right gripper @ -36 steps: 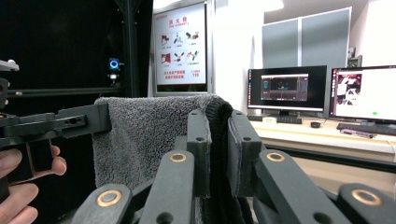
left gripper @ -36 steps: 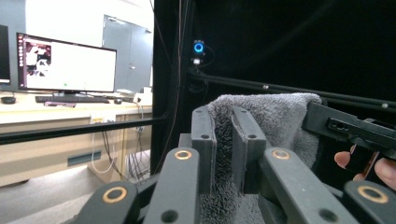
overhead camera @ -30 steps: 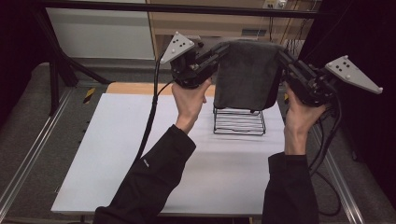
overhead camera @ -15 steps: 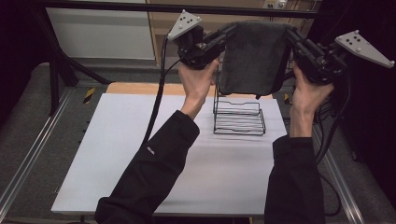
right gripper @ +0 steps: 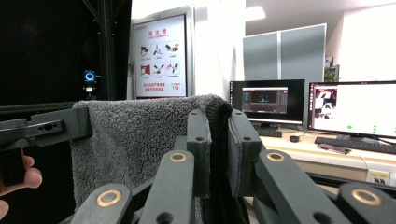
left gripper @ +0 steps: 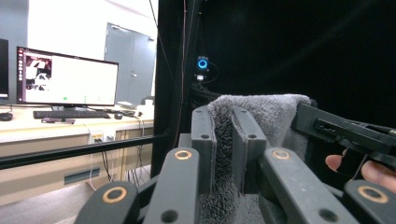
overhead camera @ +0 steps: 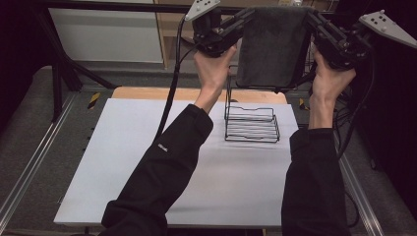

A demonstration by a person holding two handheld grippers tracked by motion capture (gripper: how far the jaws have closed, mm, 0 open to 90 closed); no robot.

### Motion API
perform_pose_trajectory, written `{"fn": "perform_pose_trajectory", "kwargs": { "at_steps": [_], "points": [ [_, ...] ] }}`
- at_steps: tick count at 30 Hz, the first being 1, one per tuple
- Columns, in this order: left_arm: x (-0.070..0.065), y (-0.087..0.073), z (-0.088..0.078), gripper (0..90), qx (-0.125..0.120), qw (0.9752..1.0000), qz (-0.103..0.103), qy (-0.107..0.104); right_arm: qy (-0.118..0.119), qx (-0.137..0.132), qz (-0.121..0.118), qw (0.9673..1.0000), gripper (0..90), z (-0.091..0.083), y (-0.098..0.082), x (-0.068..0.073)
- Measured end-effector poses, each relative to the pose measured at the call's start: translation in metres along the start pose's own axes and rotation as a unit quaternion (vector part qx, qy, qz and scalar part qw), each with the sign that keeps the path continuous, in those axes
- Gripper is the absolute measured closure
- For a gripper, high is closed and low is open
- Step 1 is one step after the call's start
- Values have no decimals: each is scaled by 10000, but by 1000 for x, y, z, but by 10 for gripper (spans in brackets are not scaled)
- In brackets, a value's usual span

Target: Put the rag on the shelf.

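High view: a dark grey towel [overhead camera: 273, 46] hangs spread in the air between the left gripper [overhead camera: 246, 18] and the right gripper [overhead camera: 311, 19], each pinching a top corner, above a black wire rack [overhead camera: 251, 125] on the white table [overhead camera: 123, 162]. The cloth looks soft, light and limp, likely to sag or fold wherever it lacks support, so the top corners seem the right hold. The rack's upright wires stand directly under the hanging hem and could snag it.

Left gripper view: the fingers [left gripper: 204, 140] are closed on a thick fold of terry pile; a desk with a monitor [left gripper: 67, 77] lies well beyond.

Right gripper view: the fingers [right gripper: 198, 140] clamp the opposite corner, the towel [right gripper: 135, 140] stretching away toward the other gripper; a wall poster [right gripper: 161, 58] and two monitors [right gripper: 266, 100] stand behind.
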State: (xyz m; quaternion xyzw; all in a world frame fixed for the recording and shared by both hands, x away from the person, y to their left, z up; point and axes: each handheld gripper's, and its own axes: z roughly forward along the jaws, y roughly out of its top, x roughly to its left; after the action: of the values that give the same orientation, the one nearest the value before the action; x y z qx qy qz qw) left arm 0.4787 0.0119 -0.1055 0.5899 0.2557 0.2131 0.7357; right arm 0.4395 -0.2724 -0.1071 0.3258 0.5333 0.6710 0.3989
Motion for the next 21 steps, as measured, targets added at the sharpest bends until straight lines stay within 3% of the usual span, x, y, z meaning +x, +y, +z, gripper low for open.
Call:
{"fn": "perform_pose_trajectory", "kwargs": {
  "at_steps": [10,21],
  "points": [
    [13,5,14,804,67,9999,31,78,-2,41,-11,10000,816,18,3,-10],
    [34,-11,24,804,310,9993,79,218,35,224,-69,9997,816,33,-15,-18]
  ]
}}
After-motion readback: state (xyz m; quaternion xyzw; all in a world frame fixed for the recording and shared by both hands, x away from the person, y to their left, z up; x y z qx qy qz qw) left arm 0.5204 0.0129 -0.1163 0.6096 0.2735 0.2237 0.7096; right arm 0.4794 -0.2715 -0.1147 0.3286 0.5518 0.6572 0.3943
